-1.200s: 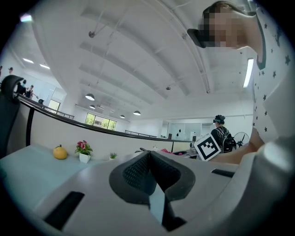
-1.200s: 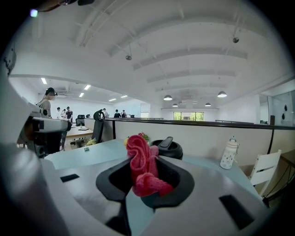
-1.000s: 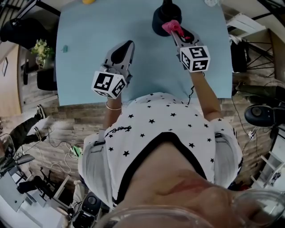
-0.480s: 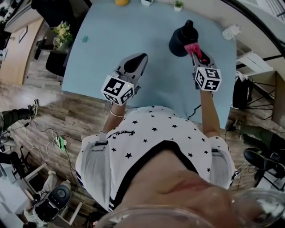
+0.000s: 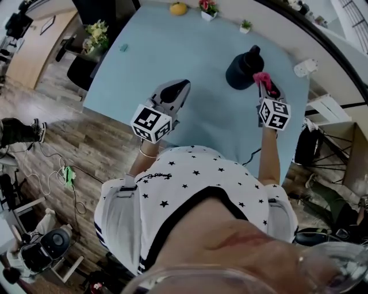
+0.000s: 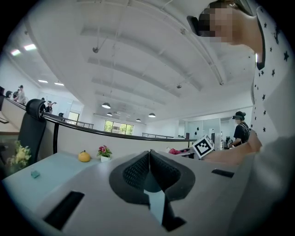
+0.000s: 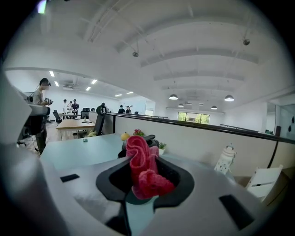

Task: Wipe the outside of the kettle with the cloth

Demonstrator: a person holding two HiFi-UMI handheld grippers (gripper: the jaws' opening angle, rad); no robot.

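A black kettle (image 5: 244, 66) stands upright on the light blue table (image 5: 190, 57), at its far right. My right gripper (image 5: 264, 83) is shut on a pink cloth (image 5: 263, 78), which is bunched between the jaws right beside the kettle's near side. In the right gripper view the cloth (image 7: 144, 168) fills the jaws and most of the kettle (image 7: 148, 138) is hidden behind it. My left gripper (image 5: 179, 87) is shut with nothing in it, above the table's middle and well to the left of the kettle; in its own view the pads (image 6: 150, 167) are pressed together.
At the table's far edge lie an orange fruit (image 5: 178, 8), a small flower pot (image 5: 207, 8) and a tiny plant (image 5: 245, 25). A small teal object (image 5: 123, 47) sits at far left. A white lantern (image 7: 226, 159) stands at right. Chairs and wooden floor surround the table.
The head view has swung, so the table now sits further right and lower. The right gripper stays shut on the cloth beside the kettle; the left gripper stays shut over the table.
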